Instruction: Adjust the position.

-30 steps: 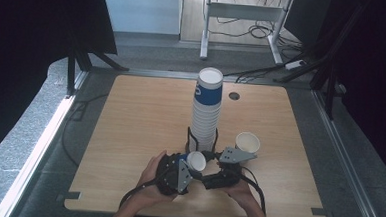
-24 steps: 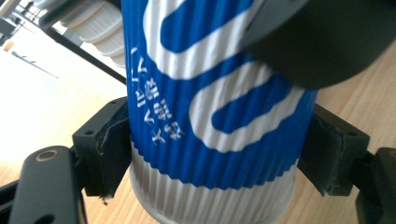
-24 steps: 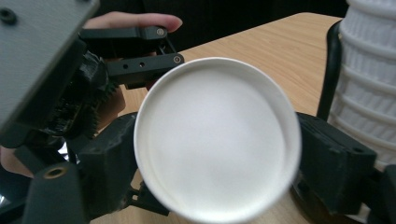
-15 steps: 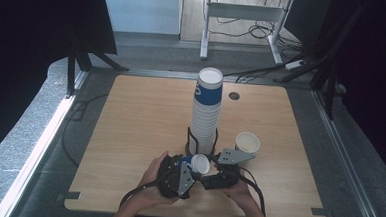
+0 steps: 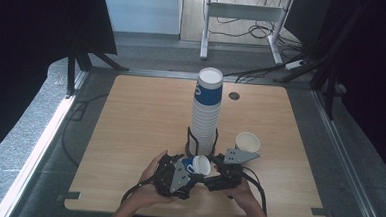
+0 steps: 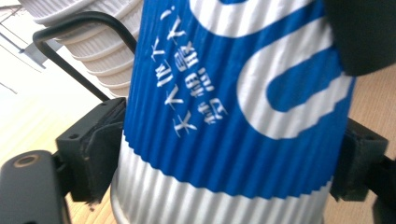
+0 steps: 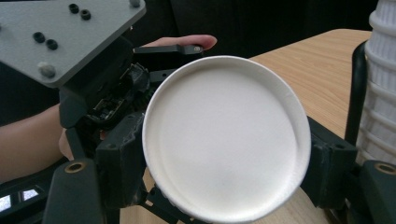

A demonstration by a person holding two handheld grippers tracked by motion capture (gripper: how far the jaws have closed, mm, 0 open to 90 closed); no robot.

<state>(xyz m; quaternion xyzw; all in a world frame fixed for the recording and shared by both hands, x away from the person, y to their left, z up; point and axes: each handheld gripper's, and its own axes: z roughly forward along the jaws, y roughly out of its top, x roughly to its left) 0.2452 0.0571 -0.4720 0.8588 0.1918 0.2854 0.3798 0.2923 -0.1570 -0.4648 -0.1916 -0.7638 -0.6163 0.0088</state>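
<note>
A blue-and-white ridged paper cup lies on its side between my two grippers near the table's front edge. My left gripper has just been closing its jaws; the cup sits between them and both pads press its sides. My right gripper meets it from the other side. In the right gripper view the cup's white open mouth faces the camera, with that gripper's jaws tight against both sides of the rim.
A tall stack of cups stands in a black wire holder just behind the grippers. One single cup stands upright to the right. The wooden table has a cable hole at the back.
The cup between the grippers has shifted slightly right and toward the front edge. Both hands have stayed in place.
</note>
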